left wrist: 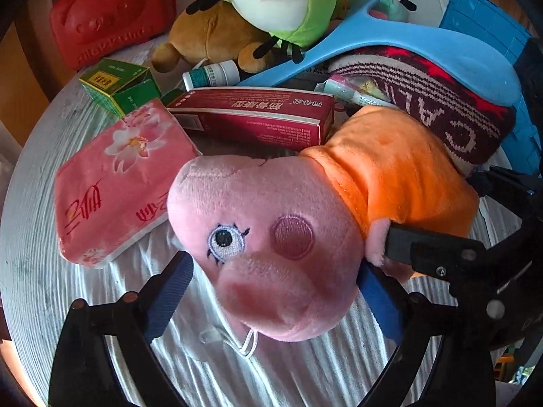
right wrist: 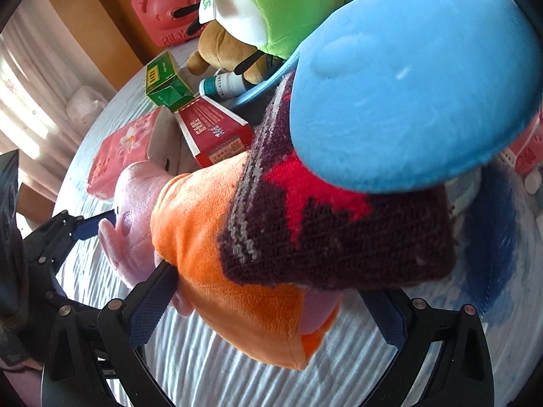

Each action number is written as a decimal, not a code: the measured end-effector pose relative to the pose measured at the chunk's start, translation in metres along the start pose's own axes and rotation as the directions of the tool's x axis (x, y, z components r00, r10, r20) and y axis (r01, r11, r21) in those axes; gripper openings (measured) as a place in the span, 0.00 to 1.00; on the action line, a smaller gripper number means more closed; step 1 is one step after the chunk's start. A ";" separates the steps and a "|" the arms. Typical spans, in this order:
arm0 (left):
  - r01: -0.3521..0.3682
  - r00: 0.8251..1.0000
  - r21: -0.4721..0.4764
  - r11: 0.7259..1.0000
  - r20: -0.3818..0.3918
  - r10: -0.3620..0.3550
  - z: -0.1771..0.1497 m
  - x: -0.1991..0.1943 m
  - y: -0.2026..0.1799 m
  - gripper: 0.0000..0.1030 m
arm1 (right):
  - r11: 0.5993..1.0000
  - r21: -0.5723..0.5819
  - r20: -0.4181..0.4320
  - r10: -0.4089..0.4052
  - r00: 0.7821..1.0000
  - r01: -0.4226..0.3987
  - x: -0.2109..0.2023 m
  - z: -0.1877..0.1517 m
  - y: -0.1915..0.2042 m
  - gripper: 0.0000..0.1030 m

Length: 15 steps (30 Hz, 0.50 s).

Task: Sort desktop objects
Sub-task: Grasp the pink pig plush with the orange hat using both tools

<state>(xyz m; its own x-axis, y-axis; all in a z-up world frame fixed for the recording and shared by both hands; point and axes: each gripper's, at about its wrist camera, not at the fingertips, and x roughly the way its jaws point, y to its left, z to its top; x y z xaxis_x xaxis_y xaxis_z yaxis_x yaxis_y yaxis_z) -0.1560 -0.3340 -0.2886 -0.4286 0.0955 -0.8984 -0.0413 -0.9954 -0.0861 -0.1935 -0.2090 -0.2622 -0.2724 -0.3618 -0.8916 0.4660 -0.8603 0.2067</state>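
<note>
A pink pig plush in an orange shirt lies on the round white table. My left gripper is open, its blue-padded fingers on either side of the pig's snout. My right gripper is open around the plush's orange body; its left pad touches the pig's arm, and its finger also shows in the left wrist view. A dark knitted sock and a blue foam paddle lie on top of the plush's back end.
Behind the pig lie a pink tissue pack, a red carton, a green box, a small bottle, a brown plush, a green plush, a red bear bag and a blue tray.
</note>
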 end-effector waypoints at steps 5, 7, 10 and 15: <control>0.018 1.000 -0.012 1.000 0.010 -0.018 -0.002 0.002 -0.007 0.82 | 1.000 0.007 -0.013 -0.028 1.000 0.028 -0.002 0.000 -0.002 1.00; -0.003 1.000 0.004 1.000 0.028 0.003 -0.006 -0.002 -0.012 0.78 | 1.000 0.006 -0.003 -0.022 1.000 0.022 -0.004 0.000 -0.001 0.94; -0.022 0.999 0.006 1.000 0.043 0.022 -0.013 -0.008 -0.015 0.74 | 0.999 -0.028 0.014 -0.040 0.999 0.040 -0.012 -0.003 0.007 0.85; -0.029 0.997 -0.012 1.000 0.074 0.030 -0.027 -0.026 -0.020 0.74 | 0.999 -0.036 0.027 -0.019 0.999 0.020 -0.027 -0.010 0.013 0.80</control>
<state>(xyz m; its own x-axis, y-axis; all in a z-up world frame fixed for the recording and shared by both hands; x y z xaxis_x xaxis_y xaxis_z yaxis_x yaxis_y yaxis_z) -0.1192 -0.3162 -0.2752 -0.4957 0.0657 -0.8660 -0.0183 -0.9977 -0.0652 -0.1717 -0.2068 -0.2389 -0.3040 -0.3549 -0.8841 0.4901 -0.8541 0.1743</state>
